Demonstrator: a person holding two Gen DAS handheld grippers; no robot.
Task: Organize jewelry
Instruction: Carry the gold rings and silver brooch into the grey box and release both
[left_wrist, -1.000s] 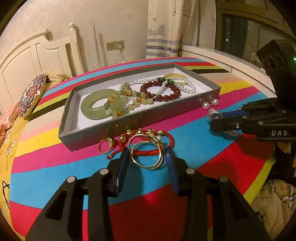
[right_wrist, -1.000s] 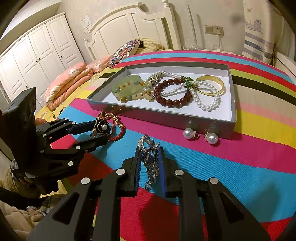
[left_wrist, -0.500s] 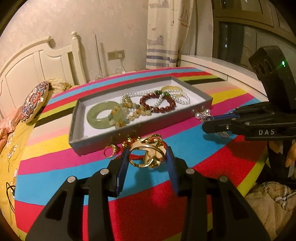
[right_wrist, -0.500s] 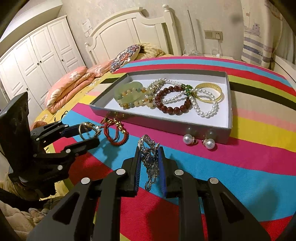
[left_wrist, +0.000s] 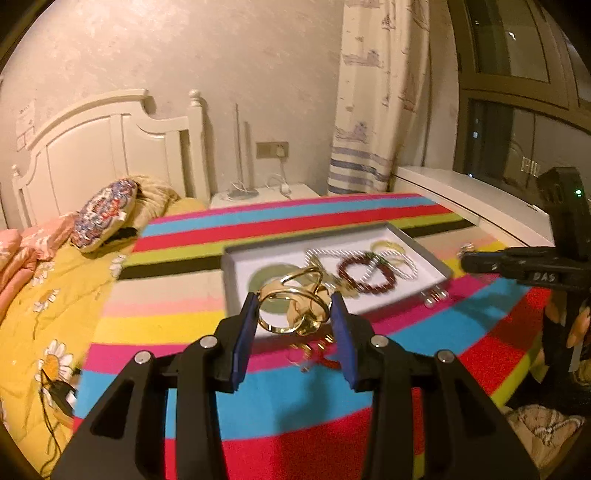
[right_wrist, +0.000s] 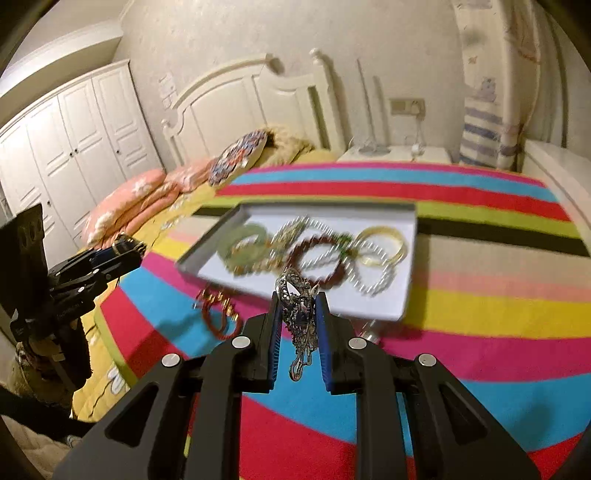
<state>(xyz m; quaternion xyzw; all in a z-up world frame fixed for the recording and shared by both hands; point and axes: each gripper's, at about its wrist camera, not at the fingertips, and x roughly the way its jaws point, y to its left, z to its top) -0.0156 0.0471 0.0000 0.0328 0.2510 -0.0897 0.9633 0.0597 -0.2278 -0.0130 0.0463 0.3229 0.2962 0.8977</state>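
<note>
My left gripper (left_wrist: 293, 314) is shut on a gold bangle set (left_wrist: 291, 308) and holds it in the air in front of the grey jewelry box (left_wrist: 231, 269). My right gripper (right_wrist: 298, 314) is shut on a silver chain piece (right_wrist: 297, 295) and holds it raised near the box's (right_wrist: 408, 291) front edge. The box holds a jade bangle (right_wrist: 240, 243), a dark red bead bracelet (left_wrist: 364, 275), pearl strands (right_wrist: 373, 284) and a gold bangle (right_wrist: 384, 240). A red cord bracelet (right_wrist: 218, 321) lies on the striped cloth in front of the box.
Two pearl earrings (left_wrist: 434, 297) lie by the box's front right side. The striped cloth (right_wrist: 480, 332) covers a round table. A bed with pillows (right_wrist: 125, 206) is at the left, a windowsill (left_wrist: 461, 192) at the right.
Both grippers rose from the cloth. The left one closed on the gold bangles and lifted them off the red cord bracelet. The right one lifted the silver chain toward the box.
</note>
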